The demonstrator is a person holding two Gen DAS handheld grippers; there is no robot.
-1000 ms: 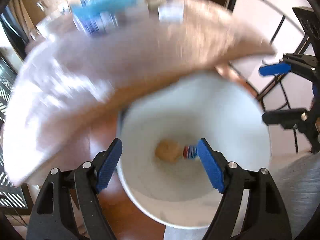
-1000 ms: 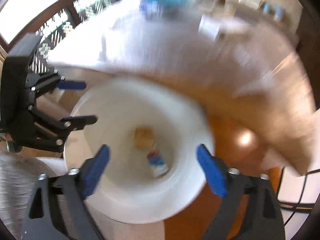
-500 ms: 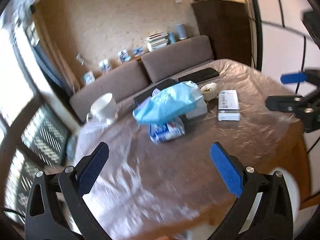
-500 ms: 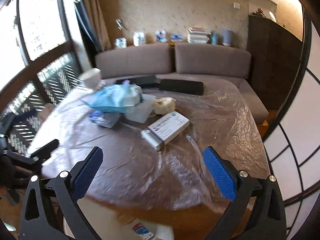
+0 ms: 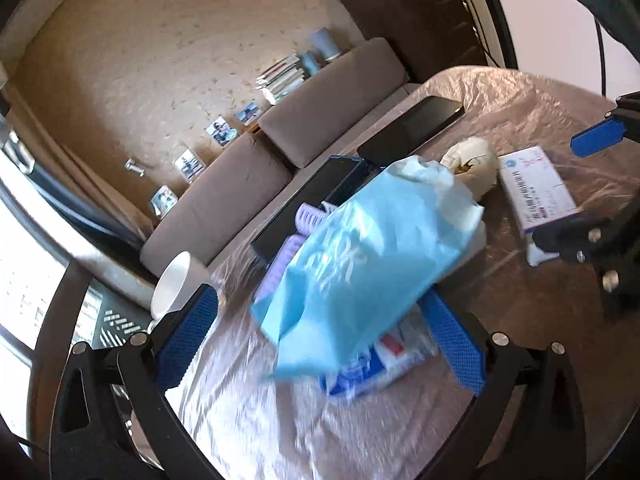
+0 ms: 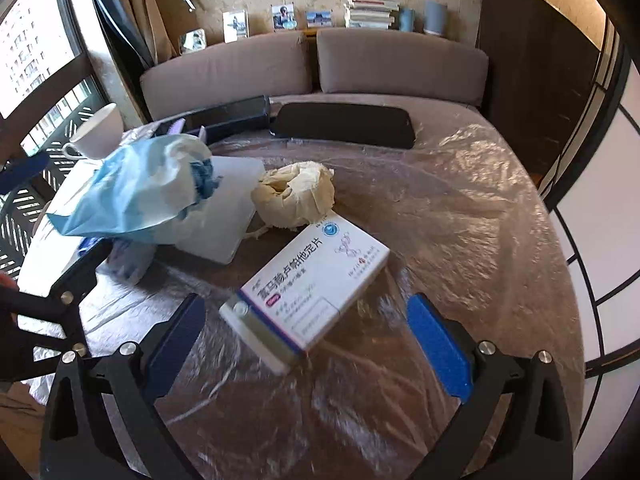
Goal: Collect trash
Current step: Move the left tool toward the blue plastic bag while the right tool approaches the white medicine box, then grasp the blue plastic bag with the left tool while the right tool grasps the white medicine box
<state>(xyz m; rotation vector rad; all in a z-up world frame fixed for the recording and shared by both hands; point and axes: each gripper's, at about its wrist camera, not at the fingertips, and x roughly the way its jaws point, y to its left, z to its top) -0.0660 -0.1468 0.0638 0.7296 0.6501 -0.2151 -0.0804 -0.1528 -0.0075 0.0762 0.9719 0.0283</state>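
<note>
We are looking at a round table (image 6: 460, 200) draped in crinkled clear plastic, with a grey sofa (image 6: 312, 64) curving behind it, photo frames and stacked books (image 6: 370, 12) lining the ledge above, and a white mug (image 6: 100, 130) sitting at the upper left of the right wrist view. Trash is lying mid-table: a blue plastic bag (image 5: 368, 256), a crumpled beige wad (image 6: 296, 194) and a white medicine box (image 6: 316, 294). The bag is covering most of a blue-and-white packet (image 5: 376, 364), and the left view's lower part is smearing with blur. Our left gripper (image 5: 320, 340) is standing spread wide, the bag's lower end sitting between its blue pads untouched. Our right gripper (image 6: 306, 344) is gaping too, the medicine box's near end lying between its fingers, not pinched.
</note>
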